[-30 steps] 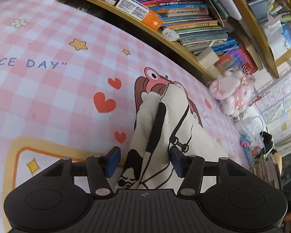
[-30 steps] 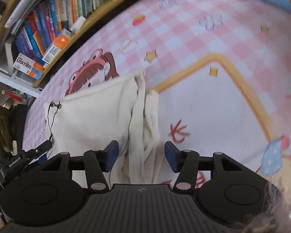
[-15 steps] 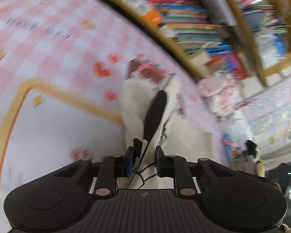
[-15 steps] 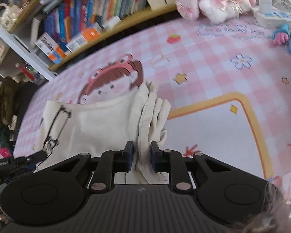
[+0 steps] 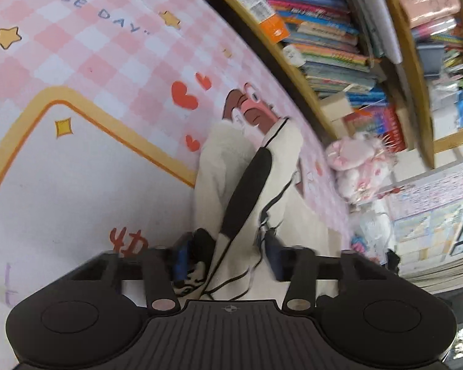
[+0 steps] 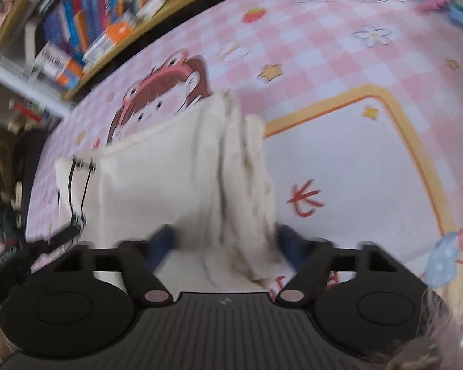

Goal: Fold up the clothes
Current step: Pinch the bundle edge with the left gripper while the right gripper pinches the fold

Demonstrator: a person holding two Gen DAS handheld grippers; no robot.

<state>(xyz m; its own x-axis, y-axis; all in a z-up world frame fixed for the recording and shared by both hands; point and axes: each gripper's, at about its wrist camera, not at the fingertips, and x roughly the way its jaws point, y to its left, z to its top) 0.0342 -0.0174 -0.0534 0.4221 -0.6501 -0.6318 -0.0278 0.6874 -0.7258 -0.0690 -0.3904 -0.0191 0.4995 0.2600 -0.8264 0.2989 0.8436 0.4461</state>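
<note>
Released the cream garment on the pink checked mat, left gripper and right gripper both opening off cloth pinched half a second earlier, fabric between unpressed pads, fold apparently laid and ready for smoothing.

Soft matt cream cloth garment
</note>
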